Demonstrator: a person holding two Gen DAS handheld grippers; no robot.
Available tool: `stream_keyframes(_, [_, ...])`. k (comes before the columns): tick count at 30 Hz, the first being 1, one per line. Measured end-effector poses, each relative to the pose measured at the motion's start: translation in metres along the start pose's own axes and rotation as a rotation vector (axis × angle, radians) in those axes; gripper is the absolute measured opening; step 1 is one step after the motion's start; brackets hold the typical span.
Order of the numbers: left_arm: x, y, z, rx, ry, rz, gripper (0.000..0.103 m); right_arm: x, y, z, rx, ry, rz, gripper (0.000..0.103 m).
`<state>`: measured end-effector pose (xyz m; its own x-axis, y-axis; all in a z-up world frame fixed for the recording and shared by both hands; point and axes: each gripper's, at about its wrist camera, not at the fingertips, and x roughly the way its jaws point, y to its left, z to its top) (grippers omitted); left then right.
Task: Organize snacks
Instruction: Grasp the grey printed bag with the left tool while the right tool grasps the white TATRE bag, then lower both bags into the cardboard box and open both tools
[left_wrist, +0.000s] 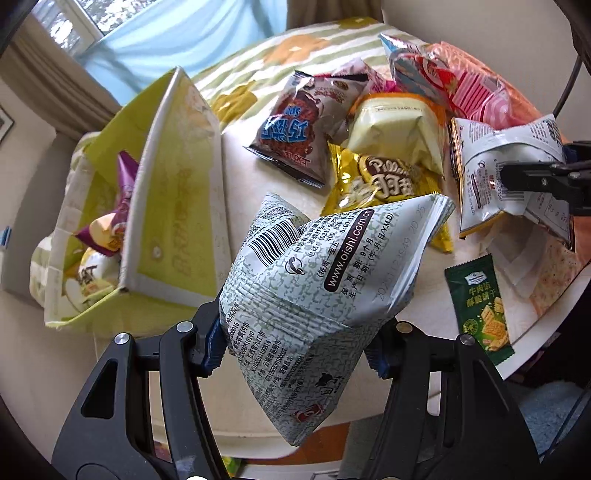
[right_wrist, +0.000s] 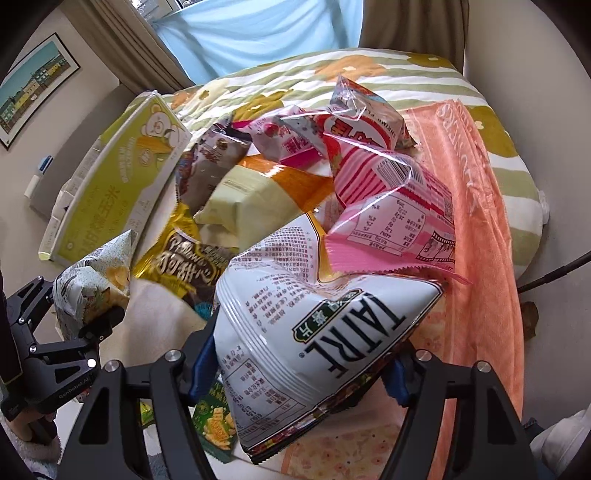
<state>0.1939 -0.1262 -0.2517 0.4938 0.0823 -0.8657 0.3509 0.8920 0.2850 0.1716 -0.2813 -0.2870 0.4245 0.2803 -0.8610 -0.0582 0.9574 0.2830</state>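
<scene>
My left gripper (left_wrist: 295, 343) is shut on a pale green Oishi snack bag (left_wrist: 317, 280) and holds it above the white table (left_wrist: 236, 173). It also shows in the right wrist view (right_wrist: 92, 280). My right gripper (right_wrist: 299, 369) is shut on a white TATRL chip bag (right_wrist: 317, 325), also seen at the right of the left wrist view (left_wrist: 506, 177). A yellow-green cardboard box (left_wrist: 173, 206) stands open at the left with several snacks inside. The box also shows in the right wrist view (right_wrist: 118, 181).
A pile of snacks lies on the table: a brown bag (left_wrist: 295, 133), a gold Pillows bag (left_wrist: 373, 184), a cream bag (left_wrist: 399, 129), a pink striped bag (right_wrist: 388, 199) and a small green biscuit packet (left_wrist: 480, 310). An orange towel (right_wrist: 480, 206) covers the right side.
</scene>
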Motion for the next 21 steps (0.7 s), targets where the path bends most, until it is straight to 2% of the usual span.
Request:
stream_keyframes(10, [-0.060, 0.007, -0.002, -0.083, -0.129, 0.033, 0.056, -0.054, 0.019, -0.007, -0.067, -0.083, 0.014, 0.068])
stream_keyframes(15, [-0.089, 0.025, 0.010, -0.122, -0.202, 0.048, 0.056, -0.075, 0.040, 0.013, -0.110, -0.144, 0.036, 0.068])
stream_keyframes(21, [-0.106, 0.078, 0.032, -0.160, -0.266, 0.073, 0.056, -0.086, 0.082, 0.053, -0.191, -0.205, 0.067, 0.068])
